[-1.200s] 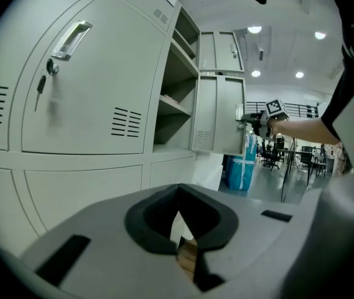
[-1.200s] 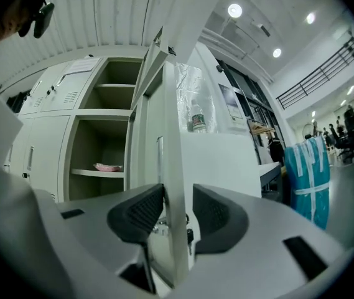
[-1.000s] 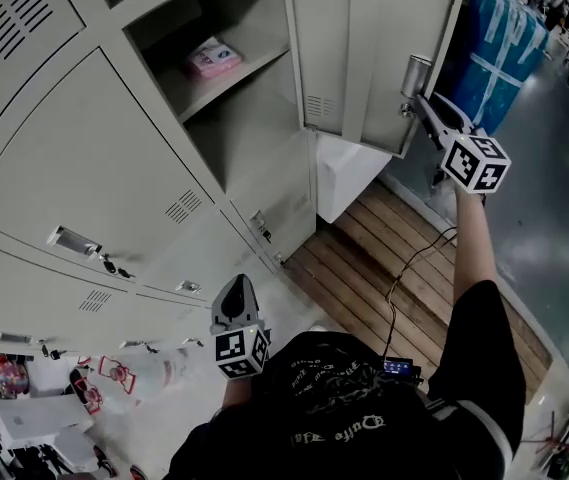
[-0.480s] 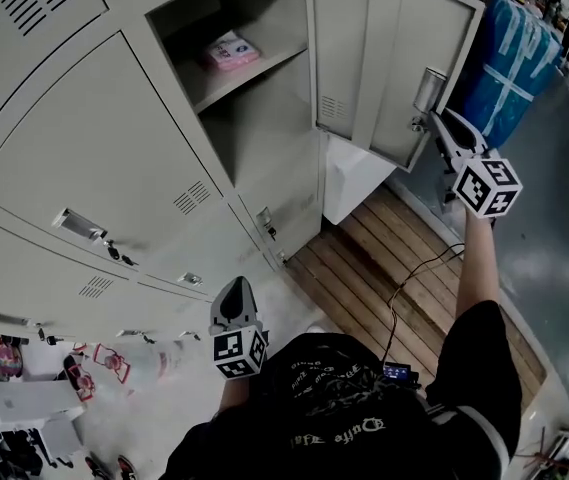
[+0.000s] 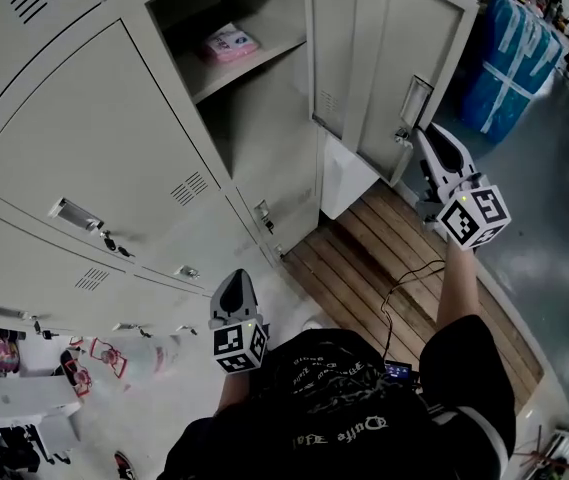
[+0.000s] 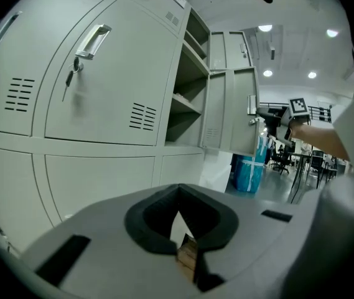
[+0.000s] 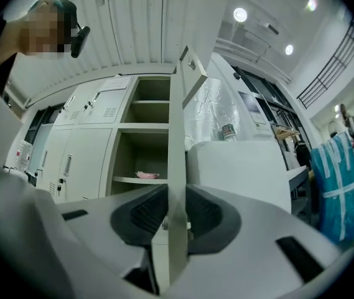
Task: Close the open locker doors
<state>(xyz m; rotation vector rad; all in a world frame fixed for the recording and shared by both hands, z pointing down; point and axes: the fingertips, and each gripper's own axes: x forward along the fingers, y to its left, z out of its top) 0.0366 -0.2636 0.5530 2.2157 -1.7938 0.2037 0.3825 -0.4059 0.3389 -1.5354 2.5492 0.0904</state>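
The open locker (image 5: 254, 98) has a pink packet (image 5: 228, 43) on its shelf. Its grey door (image 5: 394, 58) stands swung out to the right, with a metal handle (image 5: 414, 98) near the free edge. My right gripper (image 5: 426, 140) reaches up just below that handle. In the right gripper view the door's thin edge (image 7: 177, 136) runs straight between the jaws of the right gripper (image 7: 177, 207), and both pads press on it. My left gripper (image 5: 236, 283) hangs low in front of the closed lockers, shut with nothing held; in its own view the left gripper (image 6: 178, 195) faces the locker row.
Closed lockers with handles and keys (image 5: 74, 213) fill the left. A white box (image 5: 339, 178) stands beside the locker, a wooden pallet (image 5: 404, 278) with a cable lies under the door, and a blue wrapped bundle (image 5: 504, 63) stands behind it. Clutter (image 5: 24, 408) lies at lower left.
My right gripper has slid down from the handle to the door edge just below it, and its jaws have narrowed onto that edge. The left gripper has stayed put.
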